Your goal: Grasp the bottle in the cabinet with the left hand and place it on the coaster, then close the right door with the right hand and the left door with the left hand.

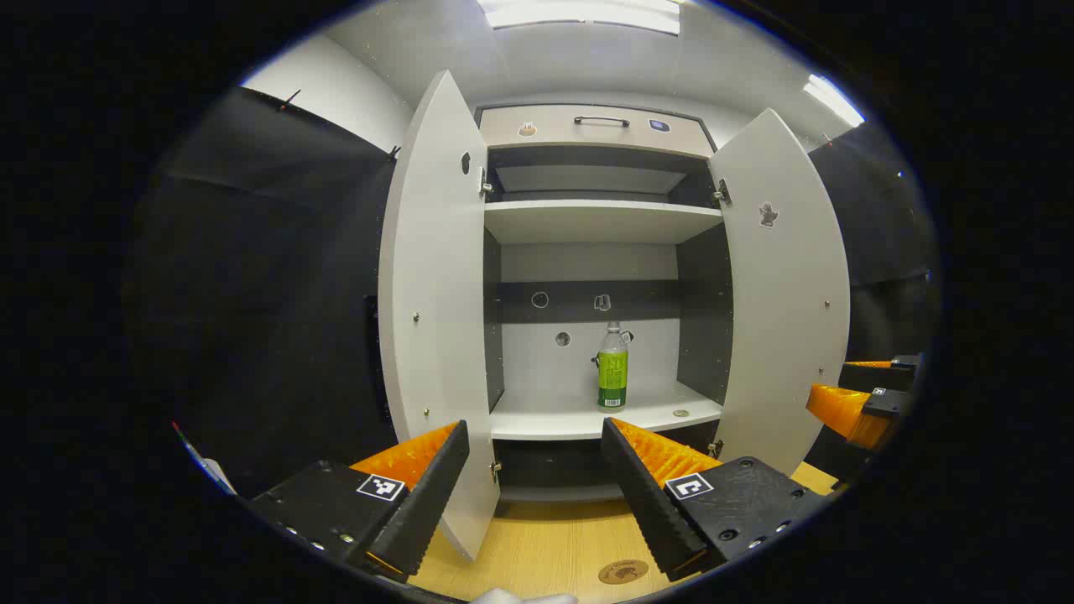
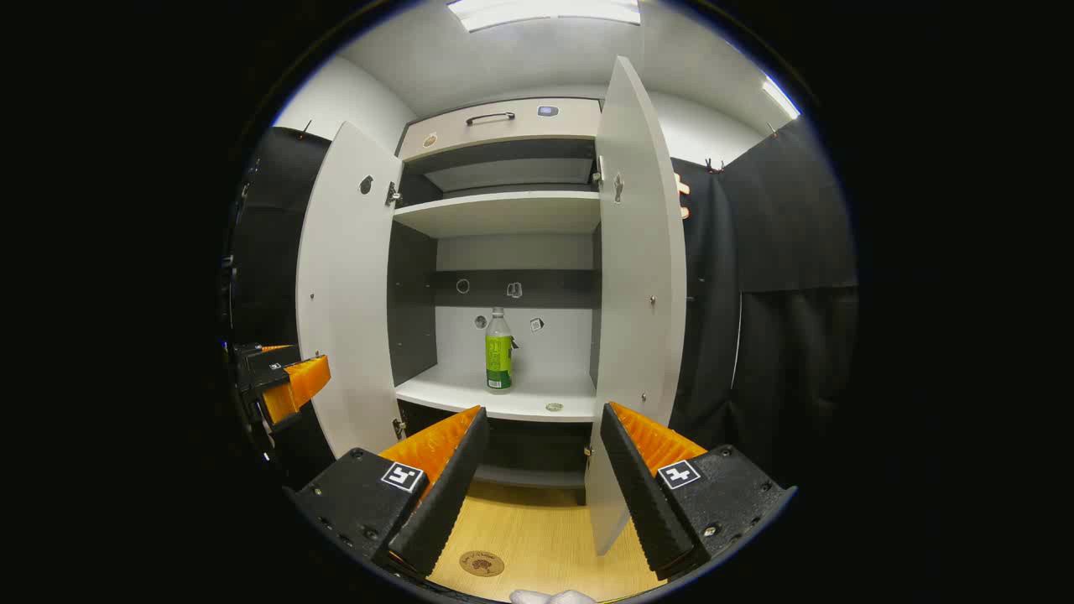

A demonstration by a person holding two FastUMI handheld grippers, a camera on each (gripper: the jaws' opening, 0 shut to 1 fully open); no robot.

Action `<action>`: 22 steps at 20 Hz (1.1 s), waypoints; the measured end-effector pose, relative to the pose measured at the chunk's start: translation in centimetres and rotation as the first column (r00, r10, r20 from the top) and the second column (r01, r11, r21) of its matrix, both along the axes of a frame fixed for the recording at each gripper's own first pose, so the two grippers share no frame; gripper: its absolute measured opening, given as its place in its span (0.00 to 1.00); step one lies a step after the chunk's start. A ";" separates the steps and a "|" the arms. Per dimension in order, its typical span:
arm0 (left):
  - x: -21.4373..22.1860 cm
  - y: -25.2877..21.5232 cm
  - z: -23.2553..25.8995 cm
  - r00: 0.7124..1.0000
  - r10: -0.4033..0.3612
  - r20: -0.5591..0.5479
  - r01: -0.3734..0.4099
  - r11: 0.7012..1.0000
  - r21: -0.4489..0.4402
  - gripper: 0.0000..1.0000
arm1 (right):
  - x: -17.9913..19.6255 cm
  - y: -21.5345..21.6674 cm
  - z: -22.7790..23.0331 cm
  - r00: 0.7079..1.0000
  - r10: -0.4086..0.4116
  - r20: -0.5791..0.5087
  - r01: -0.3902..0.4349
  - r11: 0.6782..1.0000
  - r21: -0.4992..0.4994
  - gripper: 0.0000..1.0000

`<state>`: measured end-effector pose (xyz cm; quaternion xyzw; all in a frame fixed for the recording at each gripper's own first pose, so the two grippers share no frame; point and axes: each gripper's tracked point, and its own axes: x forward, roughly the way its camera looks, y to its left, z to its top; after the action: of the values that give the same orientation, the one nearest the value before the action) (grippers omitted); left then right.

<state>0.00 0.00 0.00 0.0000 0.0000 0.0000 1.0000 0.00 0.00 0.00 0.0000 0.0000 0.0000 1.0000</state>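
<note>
The bottle stands upright on the shelf beyond the left gripper's spread, empty fingers, likely light, smooth and slippery, best gripped mid-body at the label.

Your coaster sits at the bottom edge of the left gripper view with its printed mark too small to make out, and in the right gripper view the coaster is likewise close to the rim, its left side partly behind your right gripper's finger. The small round thing on the shelf near the bottle is too small for you to identify, as are the stickers on the cabinet's back wall. Your right gripper is cut off at the left gripper view's right edge, so you cannot judge its jaws there.
</note>
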 end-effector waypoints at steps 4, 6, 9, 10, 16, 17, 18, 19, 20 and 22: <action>0.4 0.3 -0.1 1.000 0.004 0.001 -0.004 1.000 -0.003 0.97 | 0.1 -0.2 -0.1 1.000 -0.010 -0.002 0.010 1.000 0.002 0.84; 0.8 0.4 0.0 1.000 0.001 0.000 -0.001 1.000 -0.009 0.97 | 0.2 -0.2 -0.1 1.000 -0.014 0.000 0.014 1.000 0.001 0.84; 1.0 0.3 -0.3 1.000 -0.002 -0.004 0.002 1.000 -0.005 0.97 | 0.5 -0.1 0.0 1.000 -0.011 0.000 0.011 1.000 -0.002 0.84; 1.3 0.3 -0.5 1.000 0.000 -0.005 0.000 1.000 -0.004 0.97 | 0.6 0.0 -0.1 1.000 -0.008 -0.001 0.008 1.000 -0.003 0.84; 3.5 0.2 -1.1 1.000 -0.001 -0.024 0.001 1.000 -0.010 0.97 | 1.3 0.3 -0.5 1.000 0.007 -0.021 -0.007 1.000 -0.014 0.83; 4.2 0.1 -1.0 1.000 -0.003 -0.024 0.003 1.000 -0.007 0.97 | 1.3 0.4 -0.4 1.000 0.009 -0.021 -0.009 1.000 -0.017 0.83; 4.8 -0.1 -1.0 1.000 -0.007 -0.022 0.007 1.000 -0.005 0.97 | 1.3 0.2 -0.3 1.000 0.006 -0.019 -0.007 1.000 -0.024 0.83; 5.5 -0.4 -0.8 1.000 -0.011 -0.017 0.011 1.000 -0.003 0.97 | 1.3 0.2 -0.3 1.000 0.007 -0.022 -0.007 1.000 -0.030 0.84; 6.5 -0.6 -0.6 1.000 -0.016 -0.004 0.016 1.000 -0.001 0.97 | 1.3 0.2 -0.3 1.000 0.009 -0.027 -0.009 1.000 -0.029 0.84; 8.7 -1.2 -0.2 1.000 -0.019 0.003 0.019 1.000 -0.003 0.97 | 1.3 0.2 0.3 1.000 0.010 -0.024 -0.010 1.000 -0.019 0.84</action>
<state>8.68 -1.15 -0.24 -0.0014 -0.0014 -0.0097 1.0000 1.26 0.18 0.34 -0.0097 0.0121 0.0049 0.9999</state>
